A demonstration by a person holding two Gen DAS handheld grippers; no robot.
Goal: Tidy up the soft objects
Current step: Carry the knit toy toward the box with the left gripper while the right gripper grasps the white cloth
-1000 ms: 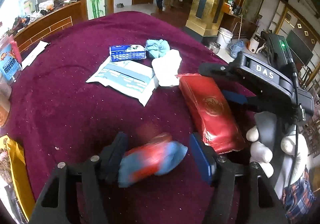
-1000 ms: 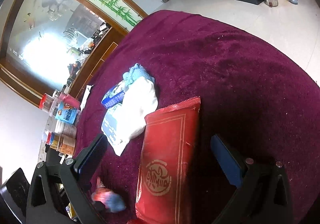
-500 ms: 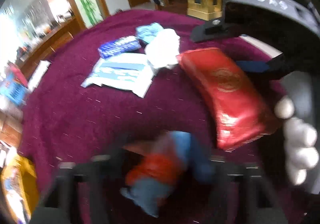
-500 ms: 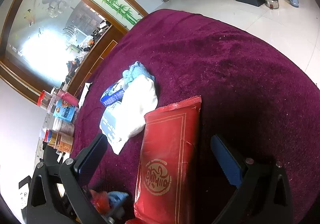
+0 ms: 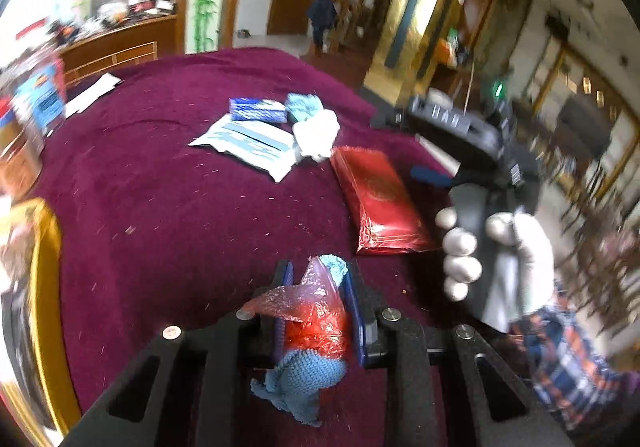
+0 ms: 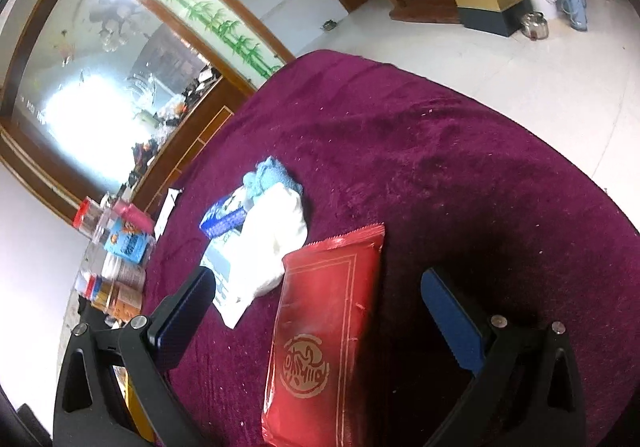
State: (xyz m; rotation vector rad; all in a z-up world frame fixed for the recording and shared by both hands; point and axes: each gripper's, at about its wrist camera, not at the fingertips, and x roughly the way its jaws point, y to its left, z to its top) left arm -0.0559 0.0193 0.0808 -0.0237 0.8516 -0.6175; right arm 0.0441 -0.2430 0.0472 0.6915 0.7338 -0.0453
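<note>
My left gripper (image 5: 318, 279) is shut on a blue knitted cloth wrapped in red plastic (image 5: 316, 323), held above the maroon table (image 5: 160, 207). The cloth's blue end hangs out below the pads. My right gripper (image 6: 320, 311) stands open, its fingers on either side of a red foil pack (image 6: 324, 335) lying on the table without touching it. In the left wrist view the same red foil pack (image 5: 376, 199) lies beside the right gripper's body, held by a gloved hand (image 5: 480, 247). A white cloth (image 6: 280, 235), a light blue cloth (image 6: 268, 175) and a blue box (image 6: 222, 219) lie farther back.
A white-and-blue flat packet (image 5: 248, 143) lies by the white cloth (image 5: 316, 131). Jars and boxes (image 6: 116, 259) crowd the table's left edge. A yellow container rim (image 5: 44, 287) sits at the left. A person (image 5: 322, 21) stands far off by a door.
The left gripper closed on the red-wrapped blue cloth and lifted it off the table, drawing back from the pile. The right gripper stayed around the red pack.
</note>
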